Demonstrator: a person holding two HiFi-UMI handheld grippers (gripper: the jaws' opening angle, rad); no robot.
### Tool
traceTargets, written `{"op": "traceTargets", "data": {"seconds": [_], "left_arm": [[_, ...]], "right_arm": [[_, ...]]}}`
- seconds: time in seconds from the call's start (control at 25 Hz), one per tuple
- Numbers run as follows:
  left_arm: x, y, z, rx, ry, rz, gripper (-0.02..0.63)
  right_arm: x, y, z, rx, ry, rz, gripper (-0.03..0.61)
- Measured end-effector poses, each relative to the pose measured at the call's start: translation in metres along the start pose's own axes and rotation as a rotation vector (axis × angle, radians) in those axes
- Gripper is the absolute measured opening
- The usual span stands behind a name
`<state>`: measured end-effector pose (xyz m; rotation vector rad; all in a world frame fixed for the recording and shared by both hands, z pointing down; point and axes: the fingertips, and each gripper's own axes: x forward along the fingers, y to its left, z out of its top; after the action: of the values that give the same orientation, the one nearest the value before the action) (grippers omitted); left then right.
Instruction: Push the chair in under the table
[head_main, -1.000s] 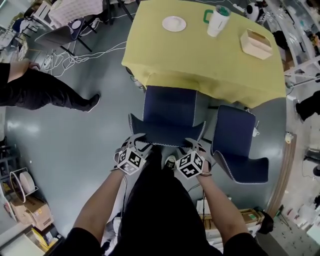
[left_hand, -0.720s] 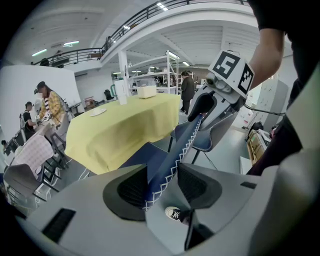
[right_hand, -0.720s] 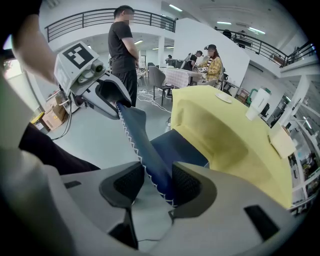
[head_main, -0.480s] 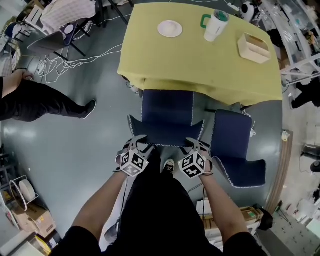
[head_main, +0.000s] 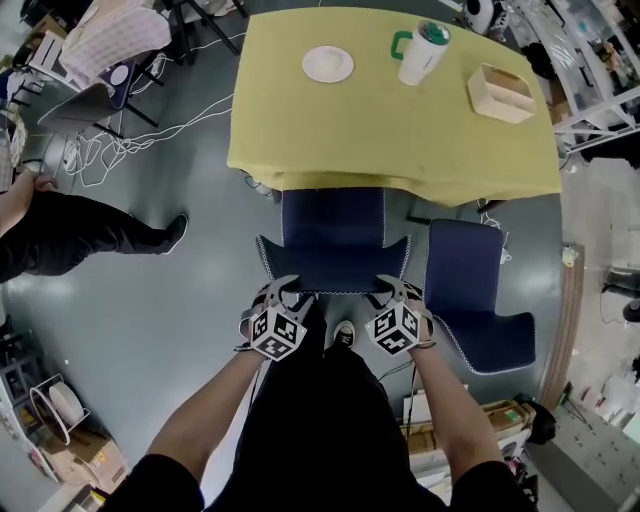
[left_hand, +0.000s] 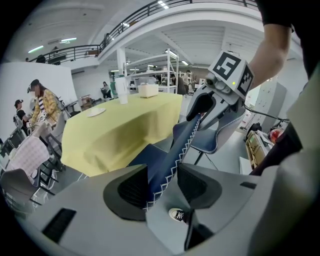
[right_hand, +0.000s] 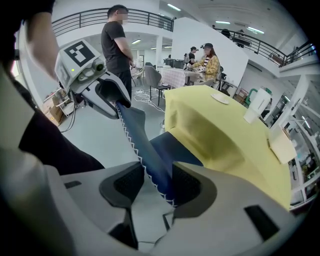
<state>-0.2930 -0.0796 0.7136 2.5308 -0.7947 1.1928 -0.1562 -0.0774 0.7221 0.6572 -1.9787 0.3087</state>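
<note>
Room: open workshop hall, grey floor, cables and racks round the edges.
Far left: a bystander's leg, well apart from the work.
Worktop: yellow cloth; on it, left to right, plate, mug, wooden box.
Left tongs: clenched on the left end of the backrest's top edge; the stitched blue edge runs between the pads.
Chair: dark blue, square to the near side of the worktop. The front of the seat is under the hanging cloth; the rest of the seat and the backrest are out.
Right tongs: clenched on the right end of the same edge, the fabric against one pad.
Second chair: just beside the first on the right, standing further out and angled.
Progress (judged): grip made on both sides, chair partly in.
Left to do (judged): push on until the backrest is close to the worktop edge, then let go with both.
</note>
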Motion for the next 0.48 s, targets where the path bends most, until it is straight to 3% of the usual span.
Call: {"op": "traceTargets", "data": {"seconds": [0.48], "left_arm": [[0.016,0.034,0.017,0.024,0.006,-0.016,0.195]], "right_arm": [[0.011,-0.032,0.019,0.011,0.002,-0.021,0.178]]}}
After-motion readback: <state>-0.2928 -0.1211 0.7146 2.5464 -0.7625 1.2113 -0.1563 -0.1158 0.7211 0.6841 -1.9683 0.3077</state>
